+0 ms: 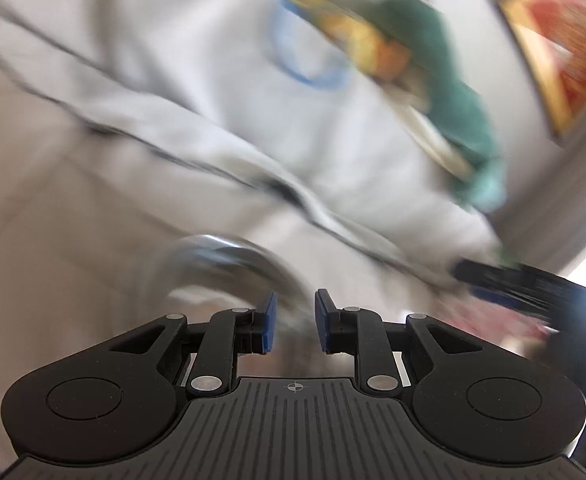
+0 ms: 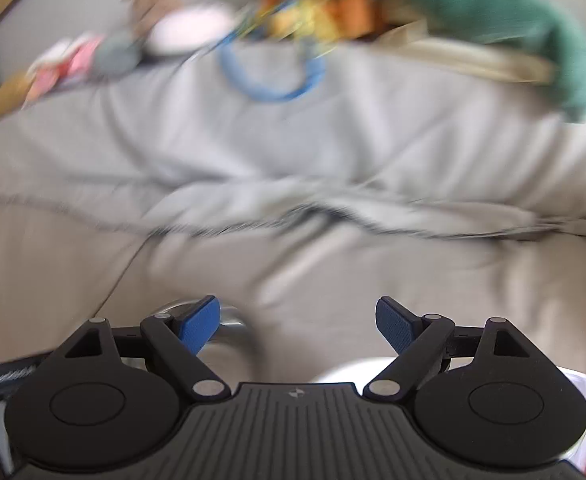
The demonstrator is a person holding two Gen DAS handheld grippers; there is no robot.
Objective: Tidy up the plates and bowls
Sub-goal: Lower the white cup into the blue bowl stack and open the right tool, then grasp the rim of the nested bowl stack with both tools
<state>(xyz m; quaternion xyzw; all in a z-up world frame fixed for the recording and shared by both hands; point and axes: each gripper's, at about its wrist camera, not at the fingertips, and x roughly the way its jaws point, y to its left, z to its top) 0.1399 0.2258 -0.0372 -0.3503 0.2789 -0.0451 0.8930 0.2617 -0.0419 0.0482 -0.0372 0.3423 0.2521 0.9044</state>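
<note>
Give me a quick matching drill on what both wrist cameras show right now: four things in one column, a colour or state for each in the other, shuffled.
Things:
1. left gripper
2. right gripper
3. ring on the grey bedding
4. cloth at the far edge

Colour or state:
A. green
B. jaws spread wide, nothing between them
C. blue
D. jaws narrowly apart, a blurred shiny metal bowl just beyond the tips

Pairs: 1-D, 2-B, 3-C, 4-A

Soft daylight, heavy motion blur, fisheye warp at edges.
</note>
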